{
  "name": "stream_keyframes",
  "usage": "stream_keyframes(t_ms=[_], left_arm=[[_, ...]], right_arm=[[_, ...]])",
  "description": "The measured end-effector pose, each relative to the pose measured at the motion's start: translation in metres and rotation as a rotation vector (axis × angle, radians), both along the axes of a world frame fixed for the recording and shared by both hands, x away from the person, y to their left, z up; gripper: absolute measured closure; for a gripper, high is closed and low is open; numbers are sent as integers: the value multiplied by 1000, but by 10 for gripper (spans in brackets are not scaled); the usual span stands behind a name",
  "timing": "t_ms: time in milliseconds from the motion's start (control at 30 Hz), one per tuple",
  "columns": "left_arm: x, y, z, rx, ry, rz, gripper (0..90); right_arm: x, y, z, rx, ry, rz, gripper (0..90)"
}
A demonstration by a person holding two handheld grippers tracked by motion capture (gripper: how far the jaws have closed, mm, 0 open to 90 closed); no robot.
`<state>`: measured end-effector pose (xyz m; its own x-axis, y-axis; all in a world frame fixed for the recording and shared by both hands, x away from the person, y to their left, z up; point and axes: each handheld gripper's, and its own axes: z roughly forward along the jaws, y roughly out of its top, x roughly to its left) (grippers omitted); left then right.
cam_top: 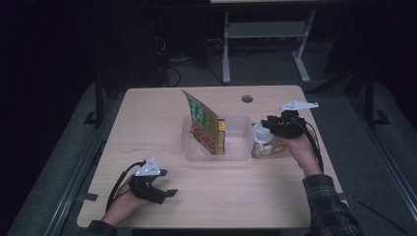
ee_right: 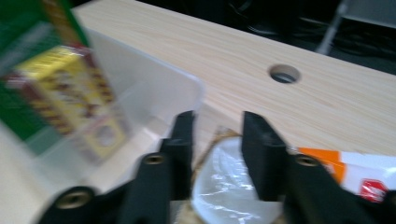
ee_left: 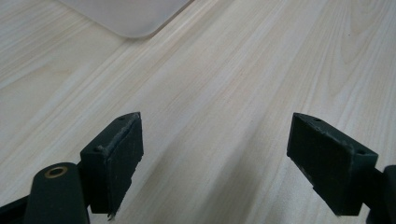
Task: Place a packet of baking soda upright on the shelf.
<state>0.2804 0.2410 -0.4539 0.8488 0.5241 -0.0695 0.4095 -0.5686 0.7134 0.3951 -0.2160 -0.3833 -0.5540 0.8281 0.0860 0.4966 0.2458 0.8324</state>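
Observation:
A clear plastic tub (cam_top: pixel 236 157) stands at the table's middle. In it a green snack bag (cam_top: pixel 201 118) leans upright beside a yellow box (cam_top: pixel 221 135). Right of the tub lies a crinkly white and clear packet (cam_top: pixel 268 147). My right gripper (cam_top: pixel 263 130) sits over it. In the right gripper view the jaws (ee_right: pixel 217 135) stand narrow, pressing the white packet (ee_right: pixel 224 182) from both sides, with the tub wall (ee_right: pixel 154 88) just beyond. My left gripper (cam_top: pixel 167 195) rests near the front left, open over bare wood (ee_left: pixel 215 154), nothing between its pads.
A round cable hole (cam_top: pixel 247 99) lies at the table's far right. An orange and white packet (ee_right: pixel 364 177) lies beside the white one. The tub's corner (ee_left: pixel 135 23) shows ahead of the left gripper. Desk legs and cables stand on the dark floor behind the table.

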Motion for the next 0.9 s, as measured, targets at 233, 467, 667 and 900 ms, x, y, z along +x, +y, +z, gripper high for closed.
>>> stream_keyframes(t_ms=[233,467,667,900], left_arm=[[0,0,0,13,7,-10,181],[0,0,-1,13,9,-12,181],[-1,0,-1,11,10,-4,181],[-2,0,-1,15,4,-7,181]], right_arm=[[29,7,-20,-8,47,-43,900],[61,19,-38,-67,86,-106,900],[77,25,-56,-117,123,-132,900],[66,24,-61,-151,104,-82,900]])
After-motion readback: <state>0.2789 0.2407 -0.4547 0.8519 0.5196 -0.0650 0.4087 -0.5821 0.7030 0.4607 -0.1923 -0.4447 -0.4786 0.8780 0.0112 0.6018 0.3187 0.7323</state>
